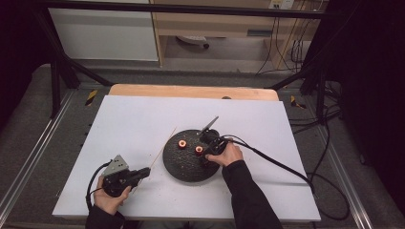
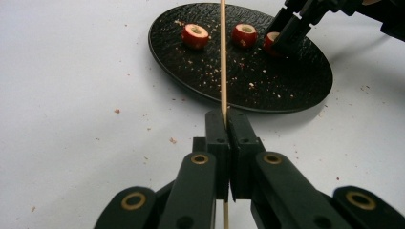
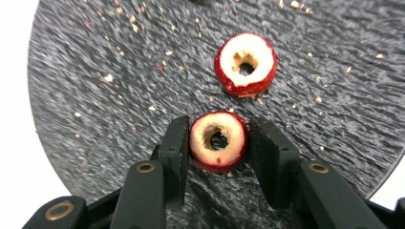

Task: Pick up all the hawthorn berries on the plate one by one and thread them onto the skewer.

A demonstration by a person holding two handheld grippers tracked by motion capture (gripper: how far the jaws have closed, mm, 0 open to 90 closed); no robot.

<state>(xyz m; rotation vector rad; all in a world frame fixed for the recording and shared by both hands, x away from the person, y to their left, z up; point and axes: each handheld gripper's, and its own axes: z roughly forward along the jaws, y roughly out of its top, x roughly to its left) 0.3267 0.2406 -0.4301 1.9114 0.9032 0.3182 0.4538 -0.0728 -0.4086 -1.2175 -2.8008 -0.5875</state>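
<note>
A black round plate (image 1: pixel 184 167) lies mid-table and carries cored red fruit rings (image 1: pixel 182 143). My right gripper (image 3: pixel 218 136) is shut on one ring (image 3: pixel 218 141), which lies flat on the plate (image 3: pixel 95 95) with a pad on each side. A second ring (image 3: pixel 246 57) lies just beyond it. From the high view the right gripper (image 1: pixel 205 155) points down at the plate's right part. My left gripper (image 2: pixel 224 119) is shut on a thin wooden skewer (image 2: pixel 222 57) that points toward the plate (image 2: pixel 239 86). It rests low on the table at the front left (image 1: pixel 144 171).
Fine crumbs are scattered over the plate and the white table top (image 1: pixel 143 119). A wooden board (image 1: pixel 193 90) runs along the far edge. The right gripper's cable (image 1: pixel 282 167) trails off to the right across the table.
</note>
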